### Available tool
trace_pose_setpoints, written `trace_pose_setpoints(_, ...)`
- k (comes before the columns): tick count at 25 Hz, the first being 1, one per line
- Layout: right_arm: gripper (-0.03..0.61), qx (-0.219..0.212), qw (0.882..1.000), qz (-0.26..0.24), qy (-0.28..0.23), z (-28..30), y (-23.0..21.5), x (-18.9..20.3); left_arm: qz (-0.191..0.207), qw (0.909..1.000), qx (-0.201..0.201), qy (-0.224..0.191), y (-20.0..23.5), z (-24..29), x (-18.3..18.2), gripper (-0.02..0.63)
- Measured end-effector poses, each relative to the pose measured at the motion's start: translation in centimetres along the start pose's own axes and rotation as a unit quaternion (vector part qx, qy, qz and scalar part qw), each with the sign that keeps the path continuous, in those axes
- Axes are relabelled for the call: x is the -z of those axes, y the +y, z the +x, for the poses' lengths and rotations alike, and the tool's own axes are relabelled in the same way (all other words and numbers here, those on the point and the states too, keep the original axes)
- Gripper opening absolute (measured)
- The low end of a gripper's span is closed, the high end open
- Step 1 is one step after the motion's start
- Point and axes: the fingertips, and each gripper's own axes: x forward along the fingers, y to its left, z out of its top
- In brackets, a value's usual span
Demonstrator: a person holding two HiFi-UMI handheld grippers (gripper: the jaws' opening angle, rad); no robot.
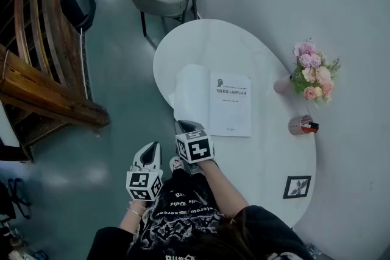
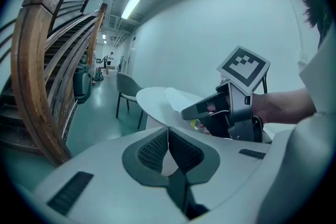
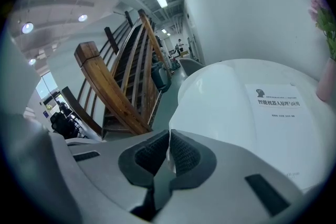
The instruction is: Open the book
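Note:
On the white oval table [image 1: 207, 39] lies the book [image 1: 230, 103], showing its printed title page [image 3: 281, 123]. Its white cover [image 1: 191, 91] is turned over to the left, by the table's left edge. My right gripper [image 1: 184, 125] is at the cover's near edge and is shut on it. From the left gripper view the cover [image 2: 181, 98] curves up off the table to the right gripper [image 2: 185, 112]. My left gripper [image 1: 152, 148] hangs over the floor, left of the table, shut and empty [image 2: 168, 131].
A pink vase of flowers [image 1: 312, 76], a pink cup with pens [image 1: 300, 125] and a small framed picture [image 1: 297, 186] stand along the table's right side. A grey chair [image 1: 161, 0] stands beyond the table. A wooden staircase [image 1: 42, 52] is at the left.

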Motion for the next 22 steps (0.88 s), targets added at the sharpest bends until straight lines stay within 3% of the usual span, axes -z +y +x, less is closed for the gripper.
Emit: trace_pose_setpoints(22,0.032,-0.007,0.999,-0.004,0.04,5.9,1.9,1.4,-0.016,0.9989,-0.045,0.007,5.2,-1.2,0.3,0.025)
